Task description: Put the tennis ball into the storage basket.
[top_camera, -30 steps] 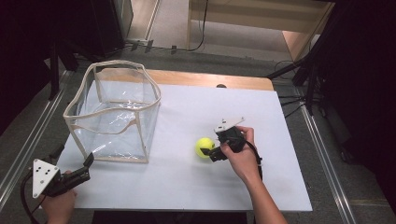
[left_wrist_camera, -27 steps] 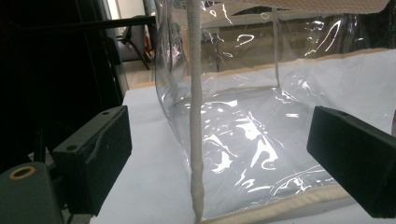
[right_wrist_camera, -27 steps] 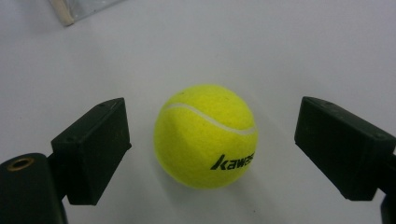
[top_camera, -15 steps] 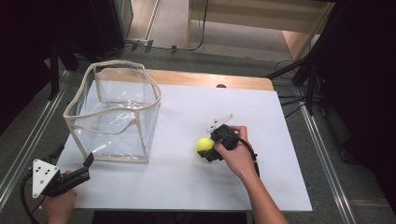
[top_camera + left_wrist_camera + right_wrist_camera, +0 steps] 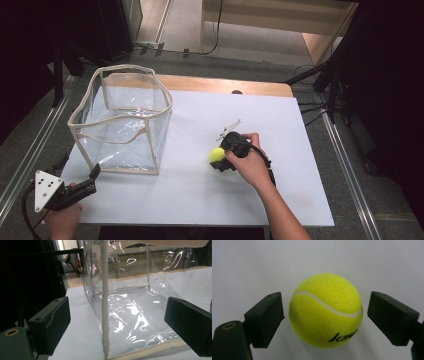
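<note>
Yellow ball (image 5: 325, 311) w/ white seam; black tool (image 5: 325, 315)

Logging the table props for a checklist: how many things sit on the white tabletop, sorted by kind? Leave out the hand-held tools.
Tennis ball, yellow-green: 1
Clear plastic bin with beige trim: 1
Total: 2

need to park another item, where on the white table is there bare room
Bare: the wide strip of white table right of the right gripper, and the stretch between the clear bin and the tennis ball. The near edge between both hands is free too. Crowded: the left side, with bin and left gripper.
</note>
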A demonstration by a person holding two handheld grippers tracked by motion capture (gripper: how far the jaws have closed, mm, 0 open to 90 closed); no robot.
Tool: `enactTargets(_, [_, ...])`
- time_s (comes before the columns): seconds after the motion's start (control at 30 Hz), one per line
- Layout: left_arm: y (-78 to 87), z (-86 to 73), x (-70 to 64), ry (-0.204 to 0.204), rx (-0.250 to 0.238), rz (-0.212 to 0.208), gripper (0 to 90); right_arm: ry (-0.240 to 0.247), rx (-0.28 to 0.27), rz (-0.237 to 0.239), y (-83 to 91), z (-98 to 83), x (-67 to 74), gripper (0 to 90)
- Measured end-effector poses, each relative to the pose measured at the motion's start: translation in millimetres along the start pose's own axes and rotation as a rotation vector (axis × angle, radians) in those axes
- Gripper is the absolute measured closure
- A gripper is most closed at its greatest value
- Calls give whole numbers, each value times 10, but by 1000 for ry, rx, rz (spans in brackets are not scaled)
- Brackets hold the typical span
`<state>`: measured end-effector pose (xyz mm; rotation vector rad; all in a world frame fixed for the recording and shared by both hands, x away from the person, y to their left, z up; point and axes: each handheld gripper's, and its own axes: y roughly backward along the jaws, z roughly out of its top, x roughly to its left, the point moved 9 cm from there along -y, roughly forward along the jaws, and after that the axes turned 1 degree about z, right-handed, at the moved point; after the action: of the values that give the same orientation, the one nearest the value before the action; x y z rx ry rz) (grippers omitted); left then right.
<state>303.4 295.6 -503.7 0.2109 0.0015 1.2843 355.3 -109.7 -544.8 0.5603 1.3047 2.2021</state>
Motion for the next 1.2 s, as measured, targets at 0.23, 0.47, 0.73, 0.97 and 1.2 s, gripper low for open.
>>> enactTargets(0.23, [2,-1,1,-1,3,2,69,18,73,19,-37,-2,30,125])
enactTargets(0.47, [1,-1,1,0,3,1,69,29,119,25,-73,7,35,125])
enactTargets(0.73, [-1,1,0,1,-1,0,69,39,151,33,-88,29,22,125])
enactTargets(0.97, [-1,1,0,3,-1,0,69,41,194,38,-98,17,27,125])
enactTargets(1.2, [-1,1,0,1,-1,0,69,52,204,32,-125,8,0,138])
